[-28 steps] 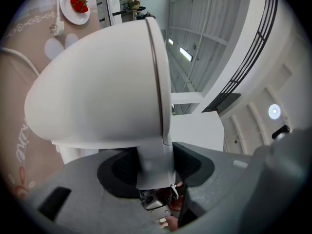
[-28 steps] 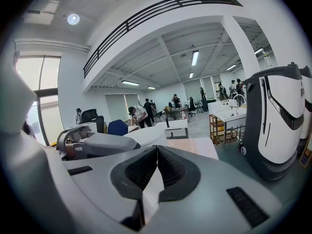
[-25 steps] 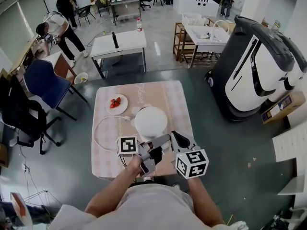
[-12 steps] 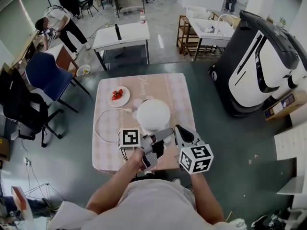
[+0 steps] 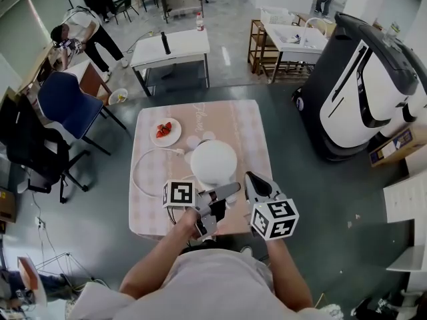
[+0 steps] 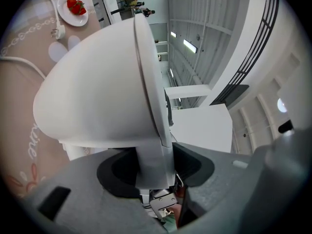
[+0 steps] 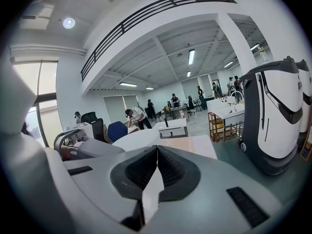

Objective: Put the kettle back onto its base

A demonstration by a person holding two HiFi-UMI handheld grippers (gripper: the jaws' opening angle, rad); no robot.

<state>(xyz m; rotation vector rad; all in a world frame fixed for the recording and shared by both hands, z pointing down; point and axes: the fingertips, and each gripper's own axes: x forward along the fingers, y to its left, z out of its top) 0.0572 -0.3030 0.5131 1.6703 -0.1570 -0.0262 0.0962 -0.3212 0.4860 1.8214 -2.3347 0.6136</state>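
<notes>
- The left fingers (image 6: pixel 83 199) were clamped on the white handle (image 6: pixel 155 162) of the kettle (image 6: pixel 97 91), whose body filled the space straight ahead of them.
- The right fingers (image 7: pixel 219 189) were pressed together at the tips with nothing between them. They were just to the right of the left fingers and near the kettle's rounded top.
- The kettle was over the pink-patterned worktop (image 5: pixel 247 139). Whether it stood on its base could not be made out.
- Beyond the kettle from both pairs of fingers lay a white plug (image 5: pixel 179 153), and its cord (image 5: pixel 135 172) looped off to the left of the left fingers.
- Farther out still, a plate (image 5: pixel 171 139) of strawberries (image 5: pixel 161 131) sat on the worktop.
</notes>
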